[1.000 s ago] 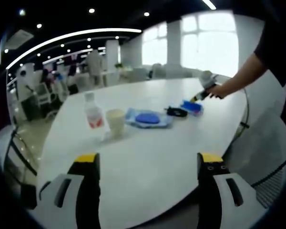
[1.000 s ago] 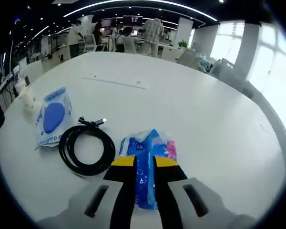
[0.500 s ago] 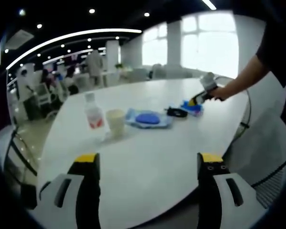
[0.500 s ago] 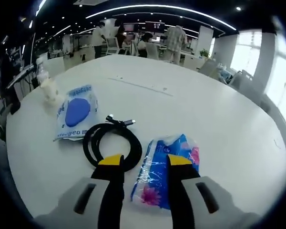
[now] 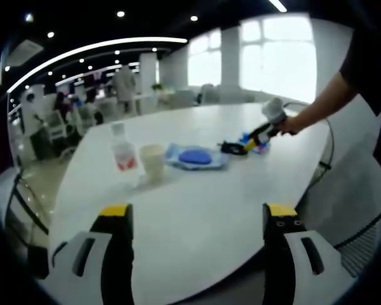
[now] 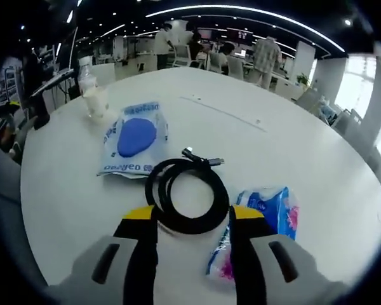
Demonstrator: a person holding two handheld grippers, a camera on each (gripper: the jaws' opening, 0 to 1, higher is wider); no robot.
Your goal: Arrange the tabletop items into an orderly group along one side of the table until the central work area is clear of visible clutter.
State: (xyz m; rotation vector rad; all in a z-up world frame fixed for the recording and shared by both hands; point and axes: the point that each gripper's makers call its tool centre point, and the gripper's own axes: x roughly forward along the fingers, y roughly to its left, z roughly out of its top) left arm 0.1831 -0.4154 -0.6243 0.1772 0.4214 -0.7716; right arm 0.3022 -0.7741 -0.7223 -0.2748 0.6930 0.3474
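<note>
Coiled black cable [image 6: 187, 196] between the parted right gripper [image 6: 193, 223] jaws
Nothing gripped; tissue pack [image 6: 261, 222] just beside; left gripper [image 5: 193, 216] wide open, empty.

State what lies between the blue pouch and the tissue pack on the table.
The coiled black cable lies between the blue pouch and tissue pack, seen in the right gripper view.

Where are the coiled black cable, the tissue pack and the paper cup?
coiled black cable [image 6: 188, 197], right gripper view, coil's lower loop
tissue pack [image 6: 270, 219], right gripper view, blue wrapper's middle
paper cup [image 5: 153, 162], left gripper view, side wall
</note>
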